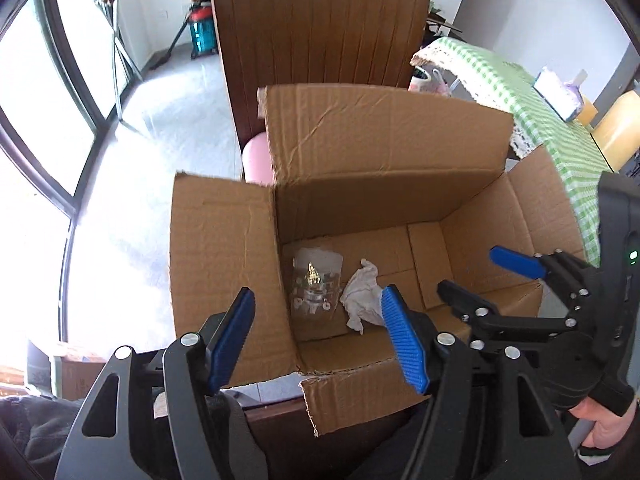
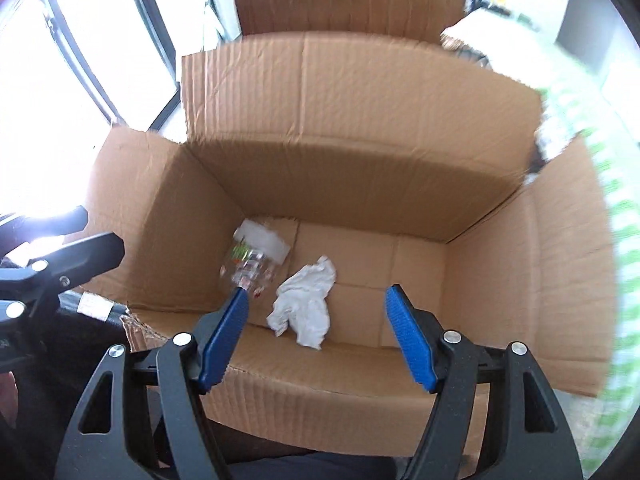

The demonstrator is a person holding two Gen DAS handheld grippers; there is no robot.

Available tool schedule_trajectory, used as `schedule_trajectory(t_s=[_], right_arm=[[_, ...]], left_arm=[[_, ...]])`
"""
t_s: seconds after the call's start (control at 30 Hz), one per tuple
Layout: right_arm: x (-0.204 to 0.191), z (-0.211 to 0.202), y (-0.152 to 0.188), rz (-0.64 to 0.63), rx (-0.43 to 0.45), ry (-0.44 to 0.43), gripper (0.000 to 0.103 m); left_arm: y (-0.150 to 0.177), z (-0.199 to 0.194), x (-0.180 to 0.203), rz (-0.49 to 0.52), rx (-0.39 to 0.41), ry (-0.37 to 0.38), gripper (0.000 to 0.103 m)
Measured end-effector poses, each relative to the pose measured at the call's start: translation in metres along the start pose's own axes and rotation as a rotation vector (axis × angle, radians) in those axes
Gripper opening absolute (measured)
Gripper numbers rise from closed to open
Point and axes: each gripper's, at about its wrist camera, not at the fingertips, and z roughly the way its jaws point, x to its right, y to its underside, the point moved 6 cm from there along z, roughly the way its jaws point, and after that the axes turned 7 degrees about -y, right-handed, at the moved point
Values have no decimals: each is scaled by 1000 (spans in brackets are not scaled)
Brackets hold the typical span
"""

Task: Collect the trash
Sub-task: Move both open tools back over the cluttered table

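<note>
An open cardboard box point(image 1: 380, 160) point(image 2: 360, 120) stands below both grippers. On its floor lie a clear printed plastic cup point(image 1: 316, 284) point(image 2: 256, 260), blurred in the right wrist view, and a crumpled white tissue point(image 1: 362, 296) point(image 2: 306, 304) beside it. My left gripper point(image 1: 318, 296) hangs open over the box's near left corner with nothing between its blue pads. My right gripper point(image 2: 316, 296) is open over the near rim, also with nothing between its pads. It shows at the right of the left wrist view as the right gripper point(image 1: 480, 276), held by a hand point(image 1: 604, 428).
A brown slatted chair back point(image 1: 320, 20) rises behind the box. A table with a green checked cloth point(image 1: 520, 88) lies to the right, with a tissue pack point(image 1: 560, 92) on it. Tall windows and grey floor point(image 1: 172, 100) are to the left. The box flaps stand up.
</note>
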Motion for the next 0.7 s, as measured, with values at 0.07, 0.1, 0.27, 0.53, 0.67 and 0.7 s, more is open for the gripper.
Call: schedule_trajectory(t_s=[0.07, 0.1, 0.27, 0.53, 0.67, 0.7], right_arm=[[1, -27, -4, 4, 50, 21, 69], [4, -43, -8, 6, 87, 39, 69], [15, -116, -18, 13, 245, 118, 73], [17, -204, -2, 10, 498, 174, 77], [12, -239, 10, -2, 616, 204, 84], [12, -246, 14, 0, 643, 219, 86]], left_arm=[[-8, -13, 1, -7, 56, 13, 63], [-11, -24, 5, -6, 91, 19, 63], [-23, -79, 20, 3, 294, 23, 73], [-23, -163, 46, 28, 577, 24, 88], [-13, -197, 57, 48, 700, 11, 93], [-11, -204, 59, 49, 733, 7, 96]])
